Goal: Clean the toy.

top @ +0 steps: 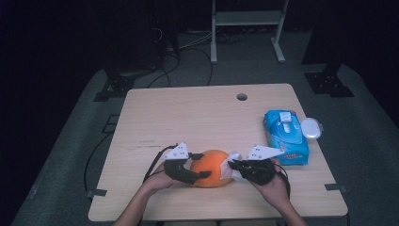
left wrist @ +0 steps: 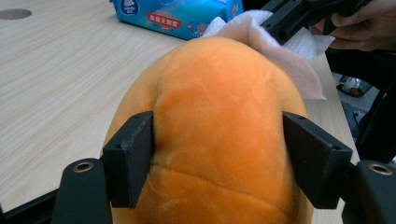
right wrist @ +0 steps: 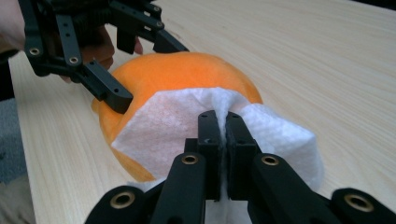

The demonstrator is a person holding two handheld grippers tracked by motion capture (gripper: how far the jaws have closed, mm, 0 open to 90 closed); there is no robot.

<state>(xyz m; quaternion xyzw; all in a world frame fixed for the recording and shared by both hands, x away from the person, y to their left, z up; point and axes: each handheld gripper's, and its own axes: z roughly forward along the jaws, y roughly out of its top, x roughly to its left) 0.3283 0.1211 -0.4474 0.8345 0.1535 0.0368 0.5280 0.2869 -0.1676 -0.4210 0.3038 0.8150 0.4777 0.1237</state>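
Two grippers work on one wooden table (top: 188, 113), and you should order your attention by size; the table carries everything, so keep the work toward its near edge where both hands reach it; next, the blue wipe pack (top: 286, 136) lies to the right, well apart from the work, with a small white lid (top: 311, 127) just beside it, and neither needs touching; the orange plush toy (top: 211, 167) rests on the table near the front edge, between the two grippers; your left gripper (left wrist: 217, 154) straddles it, jaws partly spread with the pads pressed into the soft flanks, so the toy is clamped and dented slightly; your right gripper (right wrist: 222, 144) has its jaws pressed together on a fold of the white wipe (right wrist: 173, 126), which drapes over the toy's end nearest that gripper; the step in hand appears to be wiping the toy's surface while the other gripper steadies it; to do it well, hold the left clamp firm enough to stop the plush rolling, yet avoid squeezing it deeper; draw the wipe across the fabric with a flat portion in contact, not the jaw tips; keep the pinch on the fold, since a loose wipe would likely slip free on the nap.
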